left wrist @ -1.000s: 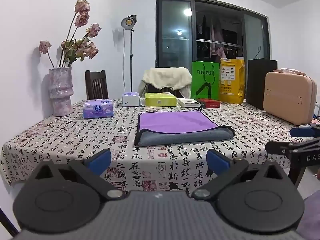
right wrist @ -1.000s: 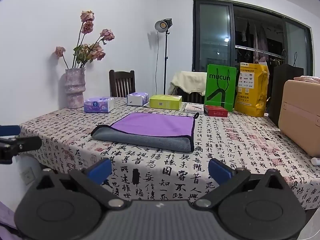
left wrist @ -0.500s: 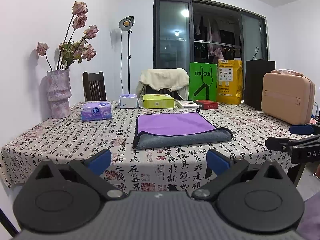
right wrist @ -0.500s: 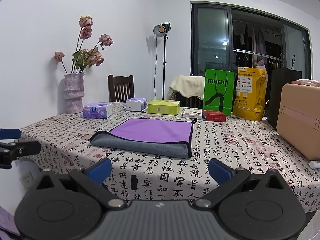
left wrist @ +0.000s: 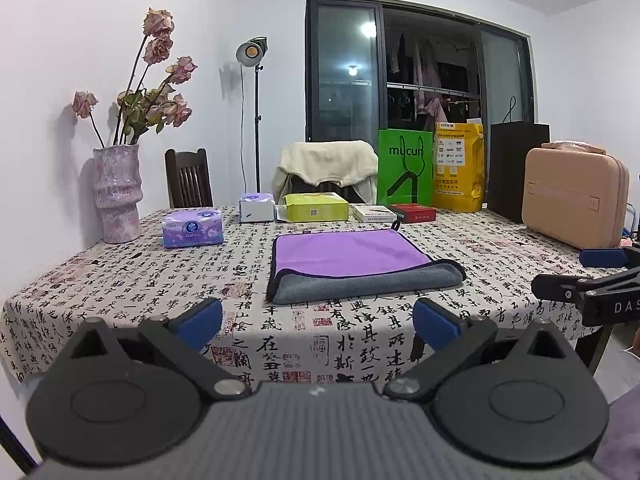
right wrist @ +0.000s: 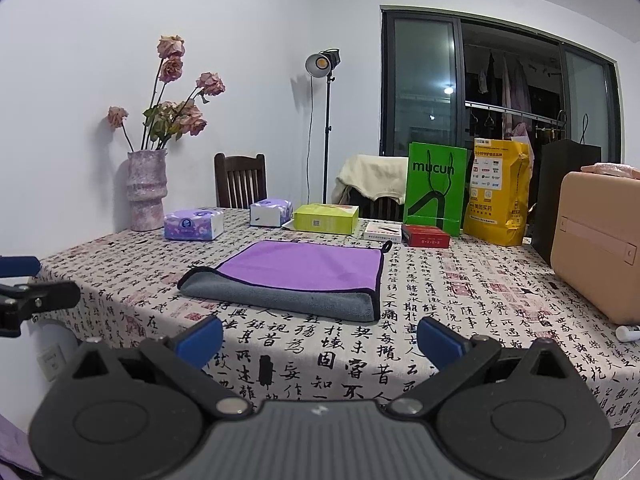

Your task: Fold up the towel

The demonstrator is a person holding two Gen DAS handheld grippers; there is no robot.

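Observation:
A purple towel with a grey underside (left wrist: 352, 258) lies folded flat in the middle of the table, the grey fold along its near edge; it also shows in the right wrist view (right wrist: 296, 274). My left gripper (left wrist: 318, 324) is open and empty, held off the table's near edge, well short of the towel. My right gripper (right wrist: 320, 338) is open and empty, also back from the table edge. The right gripper's fingers (left wrist: 592, 276) show at the right of the left wrist view; the left gripper's fingers (right wrist: 24, 292) show at the left of the right wrist view.
The table carries a printed cloth (left wrist: 120, 280). A vase of dried roses (left wrist: 118, 192), tissue packs (left wrist: 192, 229), a yellow-green box (left wrist: 316, 207), small boxes (left wrist: 414, 213), a green bag (left wrist: 406, 172), a yellow bag (left wrist: 458, 168) and a tan case (left wrist: 574, 196) stand around the towel.
Both grippers have drawn back and slightly down from the table, so the towel sits a little farther away. Both stay open. The towel has not moved.

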